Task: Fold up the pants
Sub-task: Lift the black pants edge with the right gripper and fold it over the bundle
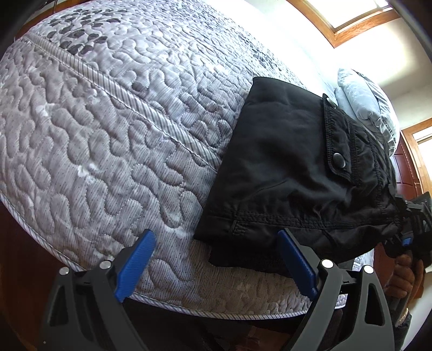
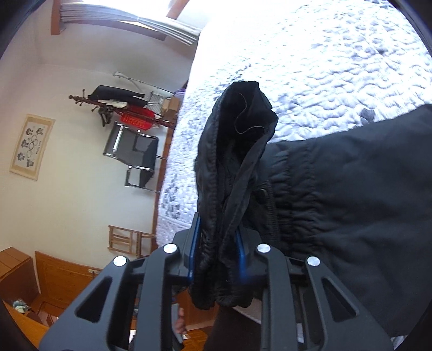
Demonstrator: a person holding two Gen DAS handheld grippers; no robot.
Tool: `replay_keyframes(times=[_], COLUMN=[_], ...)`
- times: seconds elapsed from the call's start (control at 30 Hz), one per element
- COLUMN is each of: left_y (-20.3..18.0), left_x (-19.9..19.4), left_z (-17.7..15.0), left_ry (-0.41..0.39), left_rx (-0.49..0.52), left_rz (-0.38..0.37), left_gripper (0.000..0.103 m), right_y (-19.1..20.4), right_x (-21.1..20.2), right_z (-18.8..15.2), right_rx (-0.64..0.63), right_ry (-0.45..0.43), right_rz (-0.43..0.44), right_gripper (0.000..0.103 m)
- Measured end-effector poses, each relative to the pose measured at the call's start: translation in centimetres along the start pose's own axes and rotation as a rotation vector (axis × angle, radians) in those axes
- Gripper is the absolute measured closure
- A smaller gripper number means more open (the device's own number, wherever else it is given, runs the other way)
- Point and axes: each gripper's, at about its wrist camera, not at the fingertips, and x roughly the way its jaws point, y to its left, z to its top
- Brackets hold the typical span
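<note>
Pants (image 1: 291, 167), black, lie in a thick folded stack at the near edge of the bed (image 1: 108, 121), one corner hanging just past the mattress side. Snap-button pocket flap (image 1: 337, 151) faces up, so the seat side is on top. Waistband end is bunched and lifted off the stack toward the right.

Right gripper (image 2: 217, 248) has that bunch: jaws nearly closed, blue pads pressing both sides of the gathered waistband (image 2: 232, 151), which stands up from the jaws in a loose hump. Held high probably to carry that end over for another fold, or to drag the stack square. The person's hand (image 1: 405, 275) shows under that tool in the left view.

Left gripper (image 1: 216, 259) sits low at the mattress edge, jaws wide apart, holding nothing. Its right finger is just beside the overhanging corner; touching or not, can't tell. Looks staged to pin or take that near corner while the right end moves.

Fold seems well along; stack already compact.

Beyond: pillow (image 1: 364, 100) at the far end of the bed, window (image 1: 359, 16) above, chair (image 2: 135, 154) and coat rack (image 2: 113, 105) by the wall.
</note>
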Motion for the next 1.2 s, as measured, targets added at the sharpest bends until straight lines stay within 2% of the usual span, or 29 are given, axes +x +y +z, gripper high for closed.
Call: replay_keyframes(times=[0.3,0.5,0.8,1.2], left_y=[0.8,0.4,-1.4,-3.4], left_x=[-1.1,-1.6,-1.9,-1.5], left_z=[-0.3,-0.6,-0.5,-0.4], left_ry=[-0.018,-0.023,-0.028,-0.016], left_rx=[-0.018,-0.003,0.017,0.056], left_rz=[-0.008,-0.02,-0.039,-0.038], left_gripper=[0.01,0.01,0.009,0.009], right_y=[2.8,5.1,4.9,2.2], right_x=[-2.3,-3.3,-6.3,-12.4], right_z=[-0.2,-0.1,-0.4,-0.3], right_rx=[-0.039,-0.068,-0.068,-0.033], right_ry=[-0.018,-0.037,-0.077,-0.163], right_rz=[0.07,0.081,0.085,0.06], right_gripper=[0.082,0.082,0.082,0.082])
